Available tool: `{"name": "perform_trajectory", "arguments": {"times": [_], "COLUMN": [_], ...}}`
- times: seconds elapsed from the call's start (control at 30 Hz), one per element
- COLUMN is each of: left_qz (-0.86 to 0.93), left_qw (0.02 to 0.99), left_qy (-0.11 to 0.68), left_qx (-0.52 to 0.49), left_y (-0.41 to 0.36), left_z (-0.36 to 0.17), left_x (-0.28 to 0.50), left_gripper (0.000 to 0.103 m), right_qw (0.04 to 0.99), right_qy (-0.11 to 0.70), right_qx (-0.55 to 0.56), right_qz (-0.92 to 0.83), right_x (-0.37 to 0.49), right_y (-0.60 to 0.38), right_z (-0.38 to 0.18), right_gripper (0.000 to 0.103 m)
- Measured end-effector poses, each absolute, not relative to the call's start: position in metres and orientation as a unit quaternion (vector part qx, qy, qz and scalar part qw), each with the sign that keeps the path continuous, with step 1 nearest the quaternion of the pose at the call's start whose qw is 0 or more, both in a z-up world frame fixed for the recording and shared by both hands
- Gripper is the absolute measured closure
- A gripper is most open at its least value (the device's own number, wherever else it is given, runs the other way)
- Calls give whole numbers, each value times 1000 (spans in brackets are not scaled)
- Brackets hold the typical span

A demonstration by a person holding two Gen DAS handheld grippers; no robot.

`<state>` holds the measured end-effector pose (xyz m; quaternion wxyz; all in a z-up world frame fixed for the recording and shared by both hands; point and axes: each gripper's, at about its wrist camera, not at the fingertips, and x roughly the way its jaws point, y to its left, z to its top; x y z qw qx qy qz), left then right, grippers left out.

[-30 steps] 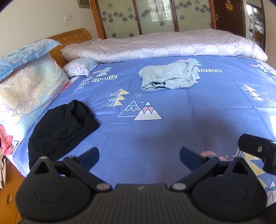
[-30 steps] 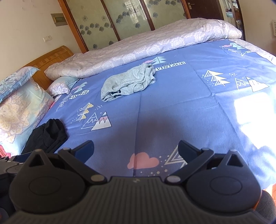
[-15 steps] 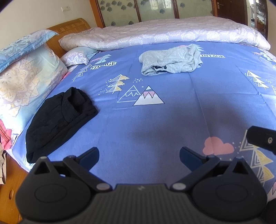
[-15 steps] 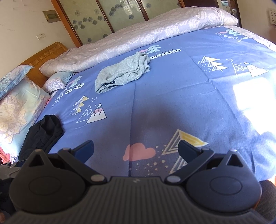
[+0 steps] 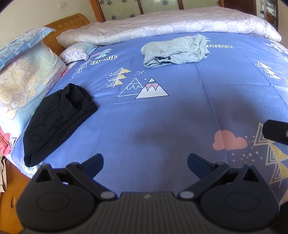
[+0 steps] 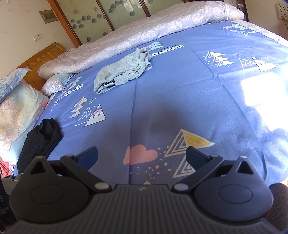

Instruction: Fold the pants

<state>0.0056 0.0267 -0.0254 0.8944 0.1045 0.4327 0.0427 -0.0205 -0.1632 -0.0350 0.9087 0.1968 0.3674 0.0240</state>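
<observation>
Crumpled grey pants (image 5: 175,50) lie in a heap on the far middle of the blue bed sheet (image 5: 162,117); they also show in the right wrist view (image 6: 124,69). A folded black garment (image 5: 57,120) lies near the left bed edge, also seen in the right wrist view (image 6: 40,142). My left gripper (image 5: 145,162) is open and empty above the near sheet. My right gripper (image 6: 142,155) is open and empty above the near sheet, far from the grey pants. Part of the right gripper (image 5: 276,132) shows at the left wrist view's right edge.
A rolled pale quilt (image 5: 171,23) runs along the far side of the bed. Pillows (image 5: 23,79) and a wooden headboard (image 5: 66,25) are at the left. Glass-panel doors (image 6: 100,16) stand behind. Sunlight falls on the sheet at the right (image 6: 266,93).
Both grippers have moved forward over the bed and tilted down; the grey pants and the black garment appear nearer. Both stay open and empty.
</observation>
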Motion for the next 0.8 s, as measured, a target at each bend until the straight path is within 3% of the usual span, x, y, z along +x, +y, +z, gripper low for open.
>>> {"name": "perform_trajectory", "arguments": {"times": [0.8], "left_qz": [41], "left_qw": [891], "left_qy": [441], "left_qx": [100], "left_y": [27], "left_z": [-31], "left_x": [12], "left_gripper": [0], "right_qw": [904], "right_qy": [376], "right_qx": [201], "right_qz": [11], "right_x": [-16], "right_y": [-170], "right_z": [-40], "right_gripper": [0]}}
